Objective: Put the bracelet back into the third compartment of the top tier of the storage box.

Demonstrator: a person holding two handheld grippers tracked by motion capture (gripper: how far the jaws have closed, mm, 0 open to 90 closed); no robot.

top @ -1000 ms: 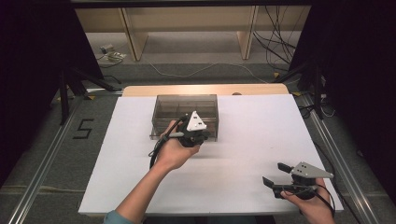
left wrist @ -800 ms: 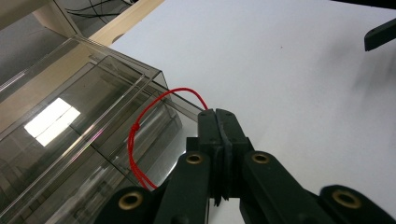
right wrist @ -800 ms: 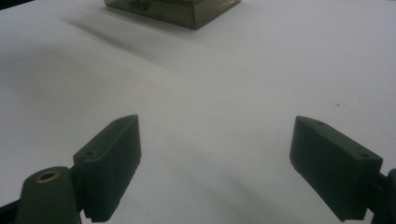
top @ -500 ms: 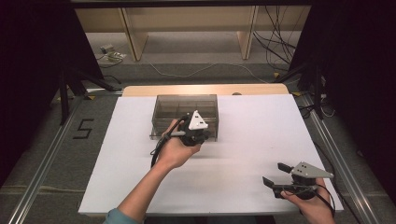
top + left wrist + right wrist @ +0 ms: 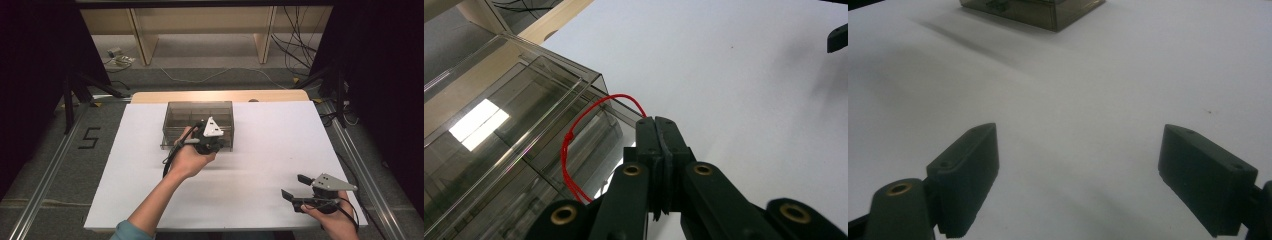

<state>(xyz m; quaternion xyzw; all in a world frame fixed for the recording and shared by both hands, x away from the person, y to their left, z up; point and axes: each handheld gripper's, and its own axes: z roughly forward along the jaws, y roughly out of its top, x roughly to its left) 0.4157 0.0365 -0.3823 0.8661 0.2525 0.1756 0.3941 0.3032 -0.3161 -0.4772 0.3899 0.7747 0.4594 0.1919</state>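
Note:
A smoky clear plastic box [image 5: 220, 107] with dividers stands at the back middle of the white table [image 5: 270, 140]. My left gripper [image 5: 210, 144] hovers over the box's front right part, held by a hand. Its jaws are shut [image 5: 658, 123] on a thin red string loop [image 5: 572, 131], which arcs out to the left over the box compartments [image 5: 499, 125]. My right gripper [image 5: 295, 186] rests low near the table's front right corner. It stands wide open [image 5: 1078, 165] over bare table, with the box [image 5: 1048, 10] far ahead of it.
A wooden strip [image 5: 220, 96] borders the table's far edge. Metal rails [image 5: 50, 180] run along both sides on the grey floor. Cables [image 5: 295, 55] and shelf legs lie beyond the table.

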